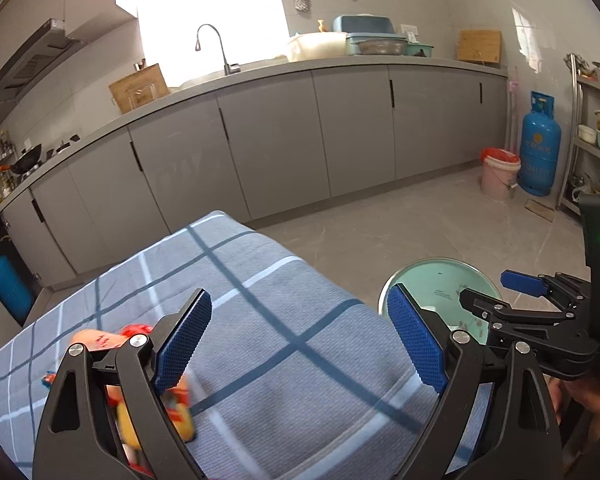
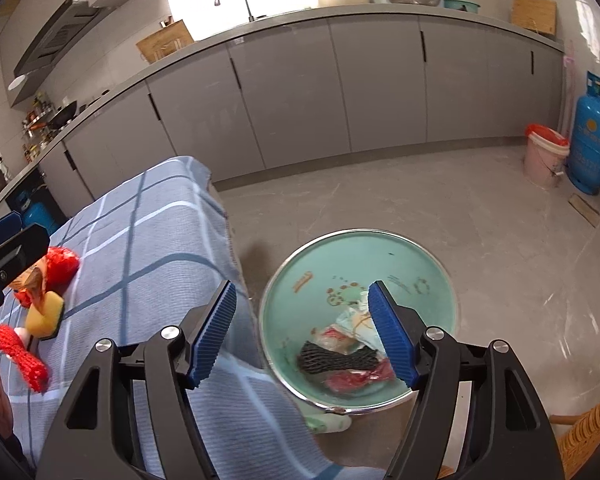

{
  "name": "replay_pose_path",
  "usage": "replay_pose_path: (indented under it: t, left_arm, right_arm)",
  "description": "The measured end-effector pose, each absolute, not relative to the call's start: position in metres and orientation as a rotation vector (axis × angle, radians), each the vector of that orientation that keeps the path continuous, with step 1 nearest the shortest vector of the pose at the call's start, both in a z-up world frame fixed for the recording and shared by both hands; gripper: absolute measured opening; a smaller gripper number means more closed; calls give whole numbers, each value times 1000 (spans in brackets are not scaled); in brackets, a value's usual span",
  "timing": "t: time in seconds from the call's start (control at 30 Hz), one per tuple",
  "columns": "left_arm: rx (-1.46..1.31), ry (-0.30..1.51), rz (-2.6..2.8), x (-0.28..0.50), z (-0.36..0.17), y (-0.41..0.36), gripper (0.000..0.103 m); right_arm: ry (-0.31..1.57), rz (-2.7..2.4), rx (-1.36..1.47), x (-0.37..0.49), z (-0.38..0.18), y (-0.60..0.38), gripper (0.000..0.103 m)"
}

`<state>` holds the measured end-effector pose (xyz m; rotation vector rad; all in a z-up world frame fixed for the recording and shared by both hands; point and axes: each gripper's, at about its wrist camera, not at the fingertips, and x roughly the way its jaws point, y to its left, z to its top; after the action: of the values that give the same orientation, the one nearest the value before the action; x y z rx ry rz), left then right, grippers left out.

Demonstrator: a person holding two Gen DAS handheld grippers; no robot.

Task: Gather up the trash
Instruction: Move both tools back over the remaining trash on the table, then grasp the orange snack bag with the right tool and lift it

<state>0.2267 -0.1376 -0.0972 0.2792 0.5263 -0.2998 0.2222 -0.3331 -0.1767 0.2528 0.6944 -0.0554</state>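
Note:
A table under a blue checked cloth (image 1: 284, 312) (image 2: 160, 248) holds a small pile of trash: red net pieces (image 2: 62, 262), a yellow sponge (image 2: 46, 314) and a wrapper, blurred behind my left finger in the left wrist view (image 1: 176, 408). My left gripper (image 1: 304, 340) is open and empty above the cloth, right of that pile. My right gripper (image 2: 302, 334) is open and empty above the table's edge and a mint green basin (image 2: 412, 264) (image 1: 440, 280) on the floor. The basin holds black net (image 2: 332, 360), red wrapper (image 2: 356, 380) and crumpled paper.
Grey kitchen cabinets (image 1: 280, 140) run along the far wall with a sink tap (image 1: 220, 46). A pink bucket (image 2: 544, 156) and blue gas cylinder (image 2: 590, 136) stand at the right. A wicker chair edge (image 2: 584, 440) is at the lower right.

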Motion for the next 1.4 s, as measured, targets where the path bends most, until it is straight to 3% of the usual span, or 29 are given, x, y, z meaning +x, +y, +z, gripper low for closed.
replay_pose_path:
  t: [0.47, 0.83, 1.4]
  left_arm:
    - [232, 525, -47, 202, -88, -3, 92]
    - [155, 629, 210, 202, -118, 115, 93]
    - [113, 681, 256, 209, -137, 147, 93]
  right_arm:
    - [682, 120, 150, 217, -155, -226, 75]
    - [641, 279, 52, 230, -133, -143, 84]
    - [618, 421, -187, 273, -138, -63, 89]
